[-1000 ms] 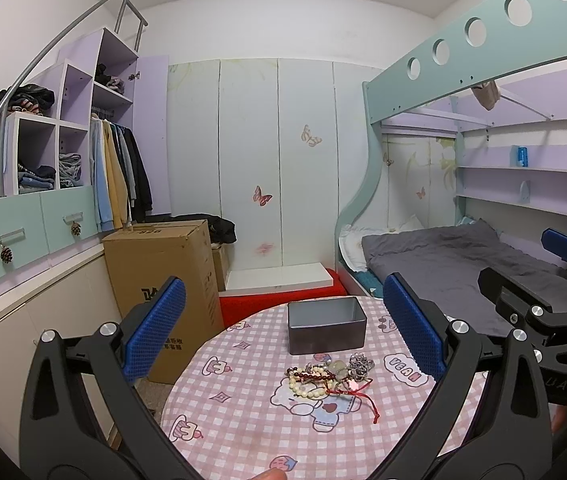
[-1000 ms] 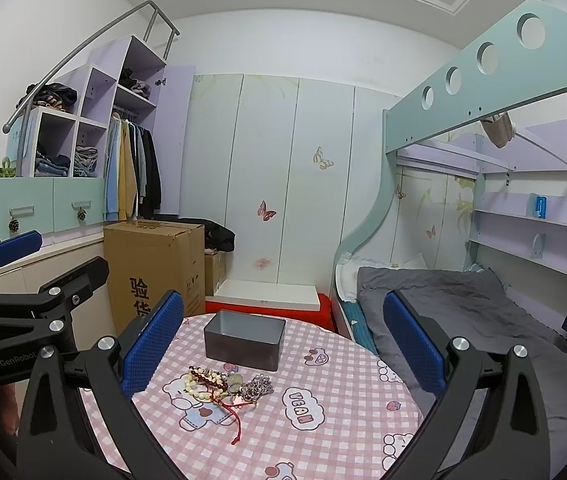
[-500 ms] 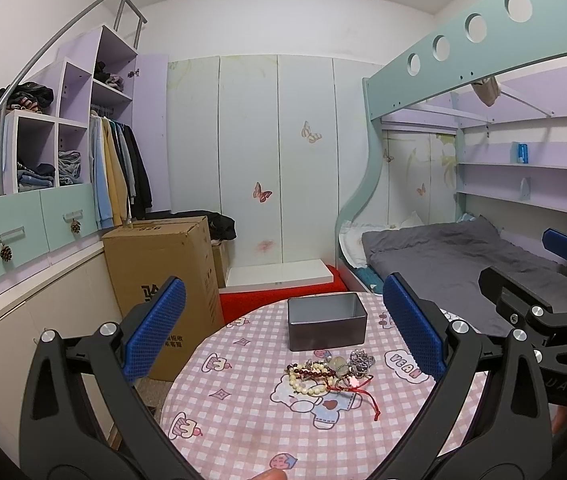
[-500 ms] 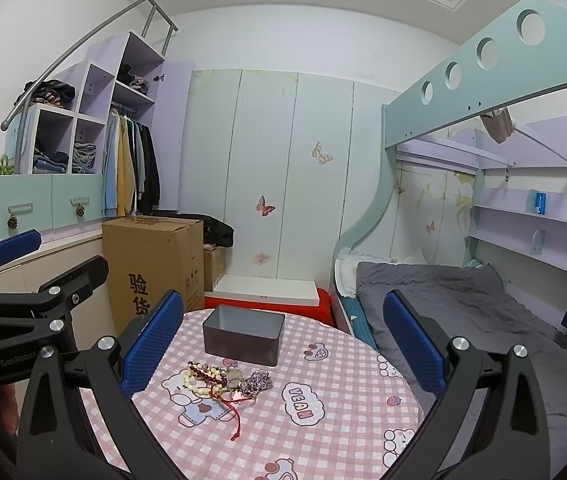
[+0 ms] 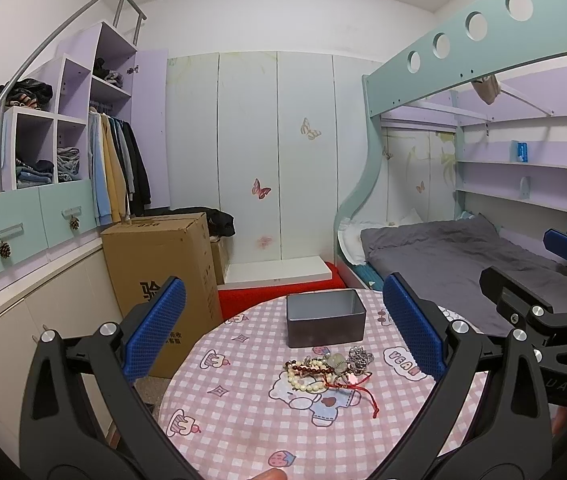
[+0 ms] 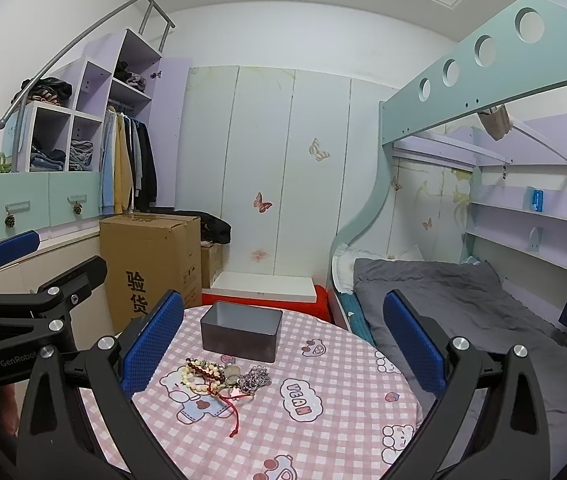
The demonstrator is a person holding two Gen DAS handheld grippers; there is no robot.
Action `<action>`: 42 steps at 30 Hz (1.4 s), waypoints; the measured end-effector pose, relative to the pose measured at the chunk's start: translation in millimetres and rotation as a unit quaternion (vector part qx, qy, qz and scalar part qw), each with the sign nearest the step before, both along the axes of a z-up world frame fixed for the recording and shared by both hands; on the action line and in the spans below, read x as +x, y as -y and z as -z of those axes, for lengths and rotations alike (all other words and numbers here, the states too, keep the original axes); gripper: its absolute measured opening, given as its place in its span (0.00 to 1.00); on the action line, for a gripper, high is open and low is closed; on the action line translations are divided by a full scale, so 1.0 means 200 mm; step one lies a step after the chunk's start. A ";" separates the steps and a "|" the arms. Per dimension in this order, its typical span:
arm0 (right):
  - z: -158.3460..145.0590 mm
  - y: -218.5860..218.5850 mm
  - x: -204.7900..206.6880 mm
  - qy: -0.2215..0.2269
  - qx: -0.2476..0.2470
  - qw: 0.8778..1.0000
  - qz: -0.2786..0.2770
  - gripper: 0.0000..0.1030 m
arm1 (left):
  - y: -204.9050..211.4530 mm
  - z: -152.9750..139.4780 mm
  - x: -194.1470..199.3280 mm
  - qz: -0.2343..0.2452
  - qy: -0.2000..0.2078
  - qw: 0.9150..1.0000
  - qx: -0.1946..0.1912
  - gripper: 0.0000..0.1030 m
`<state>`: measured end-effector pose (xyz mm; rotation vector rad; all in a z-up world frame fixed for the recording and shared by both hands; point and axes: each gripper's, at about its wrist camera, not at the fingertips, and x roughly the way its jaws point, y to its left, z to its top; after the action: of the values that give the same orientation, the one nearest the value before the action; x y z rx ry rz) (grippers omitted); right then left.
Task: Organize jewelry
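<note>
A tangled heap of jewelry (image 5: 329, 369) lies on the checked tabletop (image 5: 243, 404) just before an empty grey tin (image 5: 325, 320). Both the left tool (image 5: 283, 332) and the right tool (image 6: 283, 336) hover released. The light, slippery strands likely snag; a single bead loop at the heap's edge looks the safest hold.

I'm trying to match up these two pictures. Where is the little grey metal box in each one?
Left wrist view: the grey box sits at the table's far edge, just right of centre, between the blue pads, behind the jewelry pile.
Right wrist view: the grey box is left of centre, again behind the jewelry pile.
Shared landmark: the cardboard carton stands on the floor left of the table in both.
</note>
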<state>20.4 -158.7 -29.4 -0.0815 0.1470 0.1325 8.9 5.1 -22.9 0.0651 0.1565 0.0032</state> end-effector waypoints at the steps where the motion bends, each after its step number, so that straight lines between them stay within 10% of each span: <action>1: 0.00 0.00 0.00 -0.001 0.000 1.000 0.000 0.93 | 0.00 0.00 0.00 0.000 0.000 1.000 0.000 0.94; 42: 0.10 0.00 0.13 -0.056 -0.008 0.998 0.012 0.93 | 0.02 0.09 0.17 0.002 -0.071 0.997 -0.010 0.94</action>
<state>47.2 -157.8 -49.3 -0.0879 0.2604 0.1122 43.5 1.9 -40.4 0.0455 0.2992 -0.0069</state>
